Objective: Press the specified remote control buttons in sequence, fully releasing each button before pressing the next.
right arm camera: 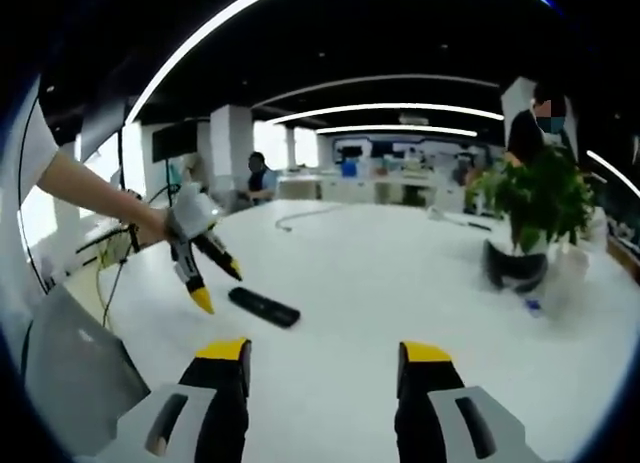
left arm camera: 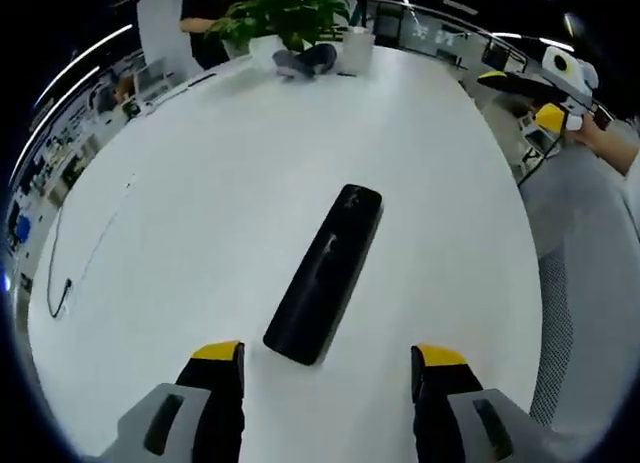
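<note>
A long black remote control [left arm camera: 326, 271] lies flat on the white table [left arm camera: 220, 203], slanting away from the near edge. My left gripper [left arm camera: 328, 371] hovers just short of its near end, open, its yellow-tipped fingers spread to either side. From the right gripper view the same remote [right arm camera: 264, 306] lies small at mid-left on the table [right arm camera: 400, 273], and the left gripper [right arm camera: 215, 280] hangs over it from a person's hand [right arm camera: 150, 225], pointing down at its left end. My right gripper [right arm camera: 322, 368] is open and held well back from the remote, with nothing between its fingers.
A potted green plant [left arm camera: 285, 18] [right arm camera: 545, 198] and a dark headset-like object [left arm camera: 305, 61] [right arm camera: 515, 265] stand at the far side of the table. A thin cable [left arm camera: 85, 258] trails along the left edge. People sit in the background. The right gripper [left arm camera: 565, 78] shows off the table's right.
</note>
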`<move>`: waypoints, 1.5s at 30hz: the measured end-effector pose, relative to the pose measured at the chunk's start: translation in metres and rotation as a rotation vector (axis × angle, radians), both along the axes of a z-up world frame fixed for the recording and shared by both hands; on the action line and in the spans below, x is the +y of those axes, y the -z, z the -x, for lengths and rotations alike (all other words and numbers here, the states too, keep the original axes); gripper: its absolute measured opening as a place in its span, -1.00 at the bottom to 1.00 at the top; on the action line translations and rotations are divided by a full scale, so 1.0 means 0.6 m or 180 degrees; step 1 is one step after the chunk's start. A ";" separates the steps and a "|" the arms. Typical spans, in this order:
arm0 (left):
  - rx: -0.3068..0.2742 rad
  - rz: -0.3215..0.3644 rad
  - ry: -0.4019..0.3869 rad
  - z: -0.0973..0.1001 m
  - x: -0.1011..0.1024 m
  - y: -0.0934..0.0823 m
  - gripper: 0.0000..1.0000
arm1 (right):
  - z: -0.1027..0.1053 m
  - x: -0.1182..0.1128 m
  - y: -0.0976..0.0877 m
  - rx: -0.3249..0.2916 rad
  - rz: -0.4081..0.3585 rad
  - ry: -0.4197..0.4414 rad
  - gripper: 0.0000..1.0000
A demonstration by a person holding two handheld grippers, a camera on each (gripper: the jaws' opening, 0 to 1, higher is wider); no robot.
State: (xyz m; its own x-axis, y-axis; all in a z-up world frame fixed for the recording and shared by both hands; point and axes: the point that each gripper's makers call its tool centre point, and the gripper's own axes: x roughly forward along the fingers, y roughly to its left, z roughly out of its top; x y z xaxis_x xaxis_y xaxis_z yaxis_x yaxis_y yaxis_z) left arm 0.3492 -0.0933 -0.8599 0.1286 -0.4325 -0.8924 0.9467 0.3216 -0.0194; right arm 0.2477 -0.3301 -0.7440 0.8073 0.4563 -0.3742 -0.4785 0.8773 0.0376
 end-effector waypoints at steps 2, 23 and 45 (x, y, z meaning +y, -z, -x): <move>-0.0013 -0.0097 0.0102 -0.003 0.002 0.004 0.34 | 0.000 0.002 -0.001 0.0000 -0.0006 -0.0010 0.12; 0.0071 -0.0786 0.0895 -0.017 -0.014 0.017 -0.06 | 0.003 0.009 0.000 0.0002 0.0001 -0.0116 -0.09; -0.0023 -0.0763 0.0960 -0.012 -0.016 0.018 -0.53 | 0.005 0.009 0.001 0.0011 -0.0011 -0.0131 -0.20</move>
